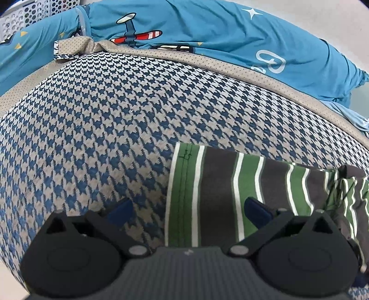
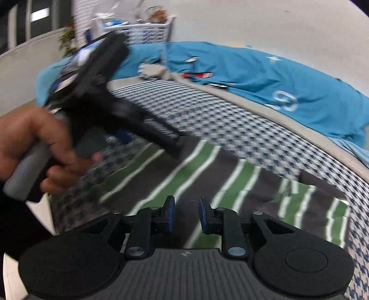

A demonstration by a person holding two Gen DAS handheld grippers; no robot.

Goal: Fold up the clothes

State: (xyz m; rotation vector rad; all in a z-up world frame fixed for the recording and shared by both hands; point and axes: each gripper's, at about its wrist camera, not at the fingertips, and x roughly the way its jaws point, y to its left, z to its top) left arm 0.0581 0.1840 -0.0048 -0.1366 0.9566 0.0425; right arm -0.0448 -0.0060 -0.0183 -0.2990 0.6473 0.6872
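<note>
- One left gripper (image 1: 188,208), seen from its own camera: blue pads spread wide apart, gripping nothing, low over the cloth, one pad above the houndstooth and the other above the stripes.
- One houndstooth garment (image 1: 96,120), blue and beige, spread flat; its tan hem runs along the far side, and one folded tab sticks out at the far left corner.
- One striped garment (image 1: 214,191), green, grey and white, lies on top of the houndstooth; its left edge is straight, its right end bunched.
- One teal printed garment (image 1: 207,34) lies beyond the tan hem, touching it.
- One white perforated basket (image 1: 34,13) at the far left, behind the teal cloth.
- One right gripper (image 2: 185,213), in its own view: pads parted by a narrow gap, empty, above the stripes.
- One hand (image 2: 34,147) holds the left gripper's handle, left in that view.
- Bare pale table (image 2: 276,25) lies beyond the clothes.
</note>
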